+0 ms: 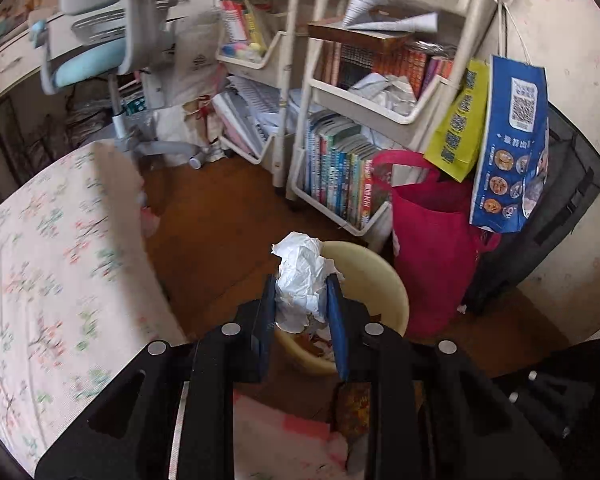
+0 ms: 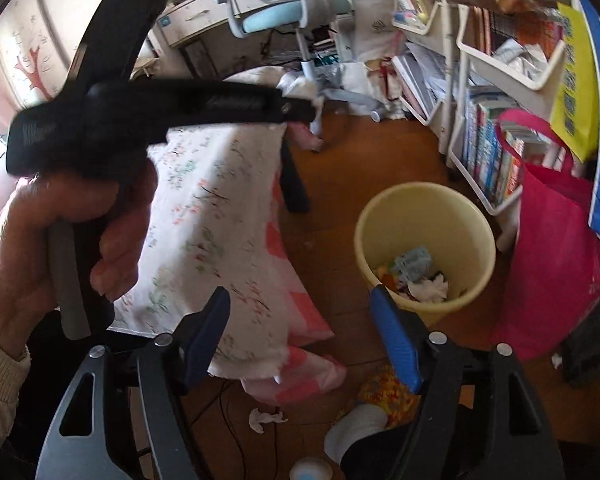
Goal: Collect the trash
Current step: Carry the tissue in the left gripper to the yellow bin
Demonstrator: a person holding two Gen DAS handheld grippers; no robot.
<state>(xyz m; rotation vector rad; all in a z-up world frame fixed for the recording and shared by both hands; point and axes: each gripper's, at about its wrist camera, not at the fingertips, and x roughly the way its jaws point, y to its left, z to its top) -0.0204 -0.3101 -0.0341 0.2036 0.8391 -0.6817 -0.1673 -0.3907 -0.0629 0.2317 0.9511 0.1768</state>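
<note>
left wrist view: the left gripper [image 1: 302, 300] has its jaws clenched on a crumpled white tissue wad [image 1: 302, 280], held just above the near rim of the yellow bin [image 1: 384, 276] on the wooden floor [image 1: 220, 232]. the wad is not yet in the bin

right wrist view: the right gripper [image 2: 300, 320] hangs with its jaws spread wide and nothing between them, aimed at the floor between the floral cloth [image 2: 204, 216] and the bin [image 2: 420, 216]. a person's hand [image 2: 52, 248] grips the handle of the other tool at the left of this view

progress, as i judge it: partly done. the bin already holds some scraps, a white tissue [image 2: 432, 288] and a bluish piece [image 2: 414, 260] among them. one wad is about to go in. still left on the floor are a small white tissue scrap [image 2: 264, 418] near the cables and, further off by the chair base, a pinkish-white crumple [image 2: 308, 136] that may be more trash, though it is too blurred to be sure. a tiny white bit also lies near the red bag [image 1: 432, 252] by the wall

writing: the blue hanging bag [image 1: 512, 148] and the yellow-green bag [image 1: 460, 128] beside it both carry square scan codes; the blue one also has white characters and round food pictures, too soft to read. the book spines on the white shelf cart [image 1: 340, 168] show print that i cannot make out
</note>
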